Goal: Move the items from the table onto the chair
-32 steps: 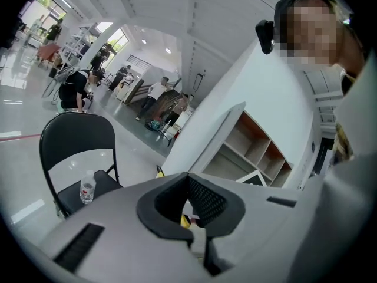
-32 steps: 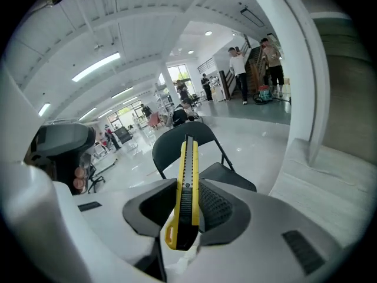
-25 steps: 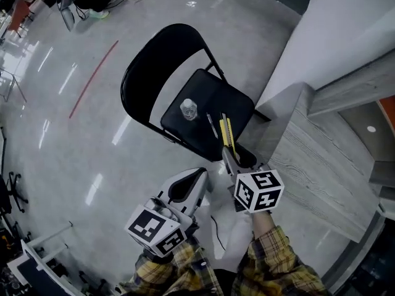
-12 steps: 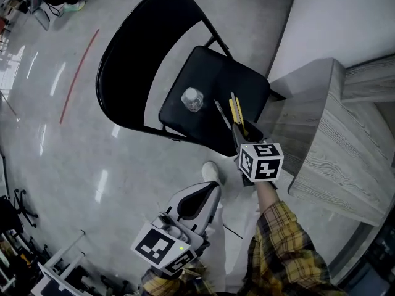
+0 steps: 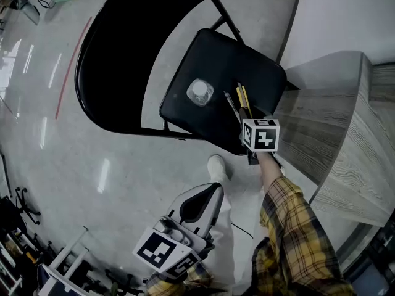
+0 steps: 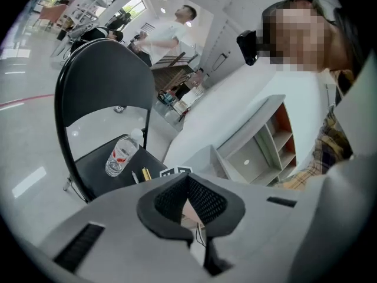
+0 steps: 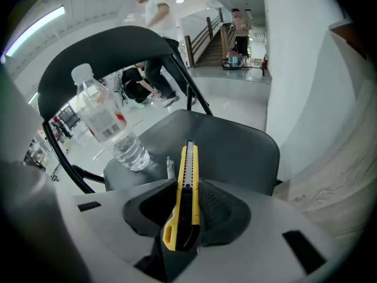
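We look steeply down on a black folding chair (image 5: 216, 60) with a padded seat and a curved metal back, standing on a glossy grey floor (image 5: 92, 165). A grey wood-grain counter (image 5: 345, 140) sits just beside the chair on the right.

The right tongs (image 5: 249, 113) reach over the front right part of the seat, at the end of a yellow-and-dark plaid sleeve (image 5: 290, 227). In the right gripper view we see these tongs (image 7: 187, 208) pinching a yellow utility knife (image 7: 187, 187) with a black grip. It is held lengthwise between the pads, its tip pointing toward the chair back. From above, the knife (image 5: 243, 97) lies over the seat, just beside a slim dark pen (image 5: 231, 101) that rests there. We cannot tell whether the knife touches the seat.

A clear plastic water bottle (image 5: 200, 92) with a white cap stands upright on the seat, left of the pen and apart from it.

The left tongs (image 5: 217, 189) hang lower in the head view, over the floor in front of the chair and near a white shoe (image 5: 217, 165). In the left gripper view their tips (image 6: 187, 178) are pressed together with nothing between them.
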A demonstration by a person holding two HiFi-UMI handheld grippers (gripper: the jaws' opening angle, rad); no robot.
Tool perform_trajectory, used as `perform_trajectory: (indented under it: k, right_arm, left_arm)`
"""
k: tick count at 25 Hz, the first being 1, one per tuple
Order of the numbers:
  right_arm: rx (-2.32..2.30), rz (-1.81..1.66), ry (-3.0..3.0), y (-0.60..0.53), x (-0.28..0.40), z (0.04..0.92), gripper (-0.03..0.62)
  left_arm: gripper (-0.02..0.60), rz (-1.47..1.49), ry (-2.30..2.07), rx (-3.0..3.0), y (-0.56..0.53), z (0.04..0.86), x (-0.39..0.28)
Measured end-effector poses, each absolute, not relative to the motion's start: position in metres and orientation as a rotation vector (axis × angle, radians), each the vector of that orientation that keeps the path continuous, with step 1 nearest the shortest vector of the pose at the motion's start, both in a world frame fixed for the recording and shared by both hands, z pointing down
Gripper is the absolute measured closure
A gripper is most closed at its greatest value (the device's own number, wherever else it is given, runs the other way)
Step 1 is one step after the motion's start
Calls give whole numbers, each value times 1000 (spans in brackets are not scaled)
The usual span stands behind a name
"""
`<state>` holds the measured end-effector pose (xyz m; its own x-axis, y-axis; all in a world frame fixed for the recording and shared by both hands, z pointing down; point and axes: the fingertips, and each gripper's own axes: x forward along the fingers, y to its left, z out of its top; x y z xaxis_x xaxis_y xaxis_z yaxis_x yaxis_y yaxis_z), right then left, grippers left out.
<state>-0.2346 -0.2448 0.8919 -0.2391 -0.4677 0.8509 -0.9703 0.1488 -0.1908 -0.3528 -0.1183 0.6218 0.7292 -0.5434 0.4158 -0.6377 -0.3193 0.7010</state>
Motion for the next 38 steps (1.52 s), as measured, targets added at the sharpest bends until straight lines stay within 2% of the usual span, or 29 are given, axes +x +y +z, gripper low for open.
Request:
perform_trajectory:
  k: [9, 16, 29, 34, 38]
  right_arm:
    - [1237, 1120, -1699, -237, -238, 927, 465]
    - [1313, 1148, -1789, -244, -239, 876, 465]
    - [1254, 1130, -2258, -184, -298, 597, 465]
    - [1275, 988, -2432, -156, -279, 484, 465]
    - [1335, 815, -2528, -129, -236, 411, 467]
  left_arm:
    - [581, 151, -911, 1986, -134, 636, -354]
    - [581, 168, -919, 2049, -143, 615, -342]
    - [581, 131, -1002, 2228, -142, 468, -327]
    - [581, 127, -992, 2381, -142, 398, -302]
    - [581, 77, -906, 2503, -138, 343, -252]
